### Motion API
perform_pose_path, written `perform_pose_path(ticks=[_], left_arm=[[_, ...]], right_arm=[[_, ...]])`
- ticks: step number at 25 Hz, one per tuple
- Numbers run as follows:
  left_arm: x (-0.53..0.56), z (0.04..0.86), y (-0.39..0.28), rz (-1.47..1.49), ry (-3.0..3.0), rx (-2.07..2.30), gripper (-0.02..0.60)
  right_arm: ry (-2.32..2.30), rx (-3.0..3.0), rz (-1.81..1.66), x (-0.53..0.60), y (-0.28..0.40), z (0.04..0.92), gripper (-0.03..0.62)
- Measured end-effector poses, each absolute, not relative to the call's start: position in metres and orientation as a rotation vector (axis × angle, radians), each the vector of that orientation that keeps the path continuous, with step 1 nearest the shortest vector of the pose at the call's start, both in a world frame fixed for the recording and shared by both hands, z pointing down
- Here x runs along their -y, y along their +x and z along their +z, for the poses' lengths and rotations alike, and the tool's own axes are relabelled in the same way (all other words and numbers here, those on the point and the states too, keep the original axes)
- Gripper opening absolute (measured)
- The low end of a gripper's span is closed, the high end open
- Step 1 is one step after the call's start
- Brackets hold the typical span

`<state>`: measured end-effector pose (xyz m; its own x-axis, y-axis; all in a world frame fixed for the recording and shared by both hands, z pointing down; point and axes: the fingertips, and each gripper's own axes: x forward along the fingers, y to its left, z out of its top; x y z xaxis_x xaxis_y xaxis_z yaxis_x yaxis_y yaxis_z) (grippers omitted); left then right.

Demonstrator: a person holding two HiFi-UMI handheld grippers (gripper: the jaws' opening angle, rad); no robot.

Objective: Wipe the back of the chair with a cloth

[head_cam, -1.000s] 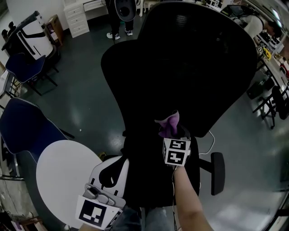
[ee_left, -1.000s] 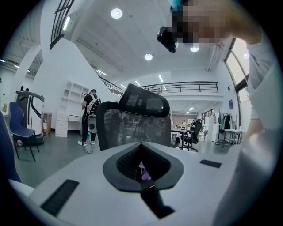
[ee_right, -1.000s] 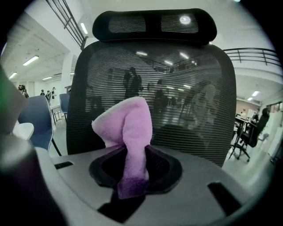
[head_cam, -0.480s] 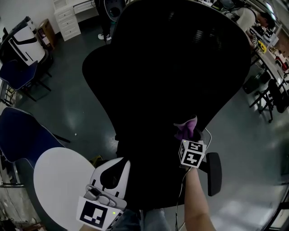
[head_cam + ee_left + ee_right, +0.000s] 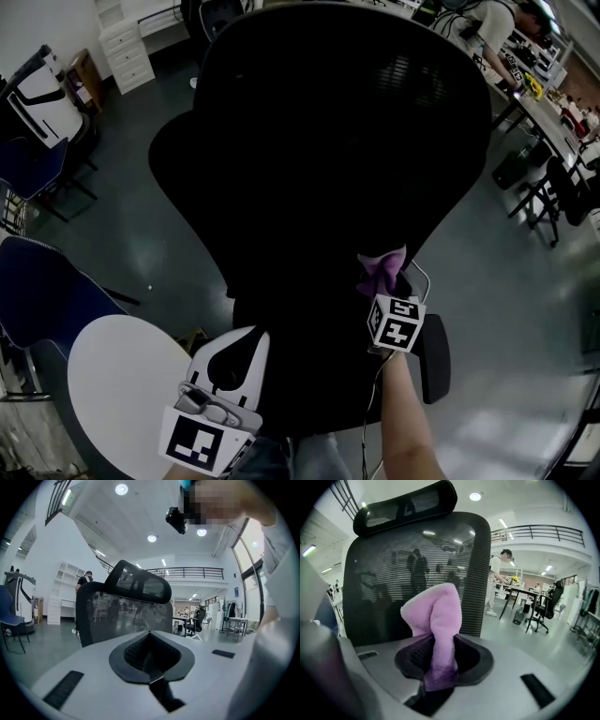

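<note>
Watching this from a few steps off: the right claw [image 5: 440, 663] is clamped shut on a purple cloth [image 5: 436, 620], which sticks up out of the pads in a soft folded lump. It's held at the lower right part of the black mesh chair back [image 5: 328, 141], down near where the back narrows, with the right armrest [image 5: 433, 356] just below and beside it. The cloth looks pressed against the mesh or just short of it, and honestly I can't tell which. From the right gripper view the whole back fills the space behind the cloth, with the headrest [image 5: 405, 506] up top.

The left claw [image 5: 150, 656] is closed with nothing in it, pads together. It hangs low on the person's left, well apart from the cloth, pointing at the chair back from further away and sitting next to a round white surface [image 5: 122, 384].

Around the room there's a blue chair [image 5: 47, 281] on the left, a white drawer unit [image 5: 122, 52] by the far wall, and a person [image 5: 497, 583] leaning over a desk in the background.
</note>
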<state>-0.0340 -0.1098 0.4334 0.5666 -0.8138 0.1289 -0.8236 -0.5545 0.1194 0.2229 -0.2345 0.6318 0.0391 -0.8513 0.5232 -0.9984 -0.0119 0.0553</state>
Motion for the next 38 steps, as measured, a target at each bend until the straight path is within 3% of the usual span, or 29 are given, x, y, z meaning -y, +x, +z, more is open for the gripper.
perform_pose_path(ticks=[11, 24, 38], left_arm=[[0.105, 0.375, -0.008, 0.003, 2.719, 1.363, 0.011], [0.077, 0.309, 0.013, -0.098, 2.861, 1.265, 0.011], [0.028, 0.277, 0.022, -0.109, 2.939, 1.182, 0.011]], right_arm=[[1.748, 2.188, 0.348, 0.202, 0.156, 0.518, 0.106], [1.738, 2.493, 0.166, 0.116, 0.128, 0.343, 0.106], [1.728, 2.639, 0.059, 0.022, 0.109, 0.279, 0.106]])
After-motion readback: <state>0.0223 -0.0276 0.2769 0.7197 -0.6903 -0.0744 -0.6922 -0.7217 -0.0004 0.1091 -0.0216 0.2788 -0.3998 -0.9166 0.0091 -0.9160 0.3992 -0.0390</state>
